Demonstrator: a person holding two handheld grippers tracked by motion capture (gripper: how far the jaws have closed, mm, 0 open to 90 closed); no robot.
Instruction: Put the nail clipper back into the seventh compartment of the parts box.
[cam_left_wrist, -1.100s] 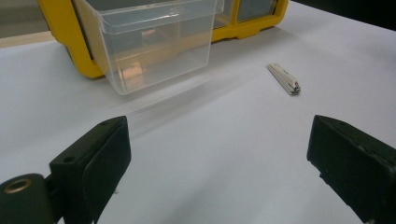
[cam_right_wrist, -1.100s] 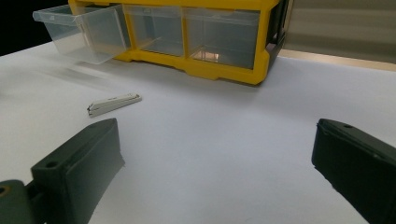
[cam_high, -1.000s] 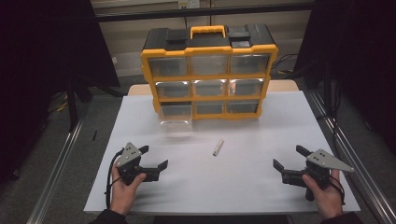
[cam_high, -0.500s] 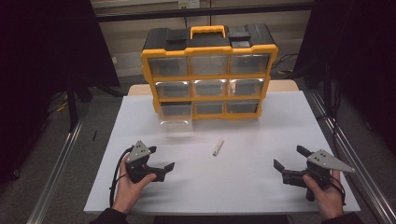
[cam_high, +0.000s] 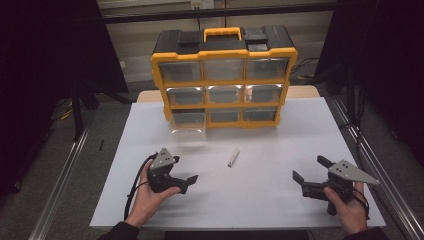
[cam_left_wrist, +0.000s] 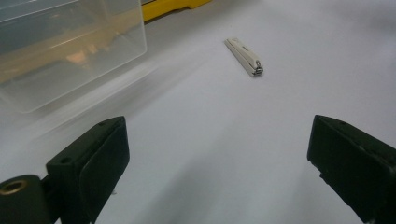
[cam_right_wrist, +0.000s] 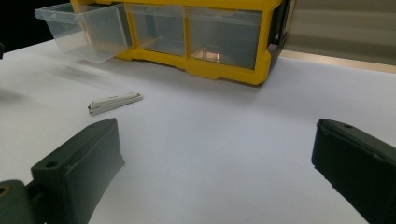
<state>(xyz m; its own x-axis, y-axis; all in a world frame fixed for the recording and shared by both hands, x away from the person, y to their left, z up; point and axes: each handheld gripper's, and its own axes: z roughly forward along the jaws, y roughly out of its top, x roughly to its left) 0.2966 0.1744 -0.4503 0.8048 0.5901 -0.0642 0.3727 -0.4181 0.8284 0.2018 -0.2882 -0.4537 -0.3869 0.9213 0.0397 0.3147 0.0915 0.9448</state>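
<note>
Nearest me, my left gripper (cam_high: 186, 181) hangs low over the white table (cam_high: 260, 200), jaws spread wide and holding nothing, aimed toward the middle of the sheet. My right gripper (cam_high: 308, 172) sits off at the table's right side, jaws also wide apart and empty, well away from everything. Past the left gripper lies the clipper (cam_high: 233, 157), a slim pale nail clipper flat on the table, alone, with bare sheet all round it; in the left gripper view the clipper (cam_left_wrist: 244, 56) runs slantwise ahead and slightly right of centre. Beyond it stands the organiser (cam_high: 223, 75), yellow with 9 clear drawers, and its bottom-left drawer (cam_high: 187, 122) is pulled out, open and looking empty. I judge the step is picking up the clipper with the left gripper to drop it in that drawer. To do it well, I'd turn the jaws square across the clipper's narrow width, come straight down over its middle, let both pads reach the sheet, then close gently, since a thin flat thing can skid or flip.
</note>
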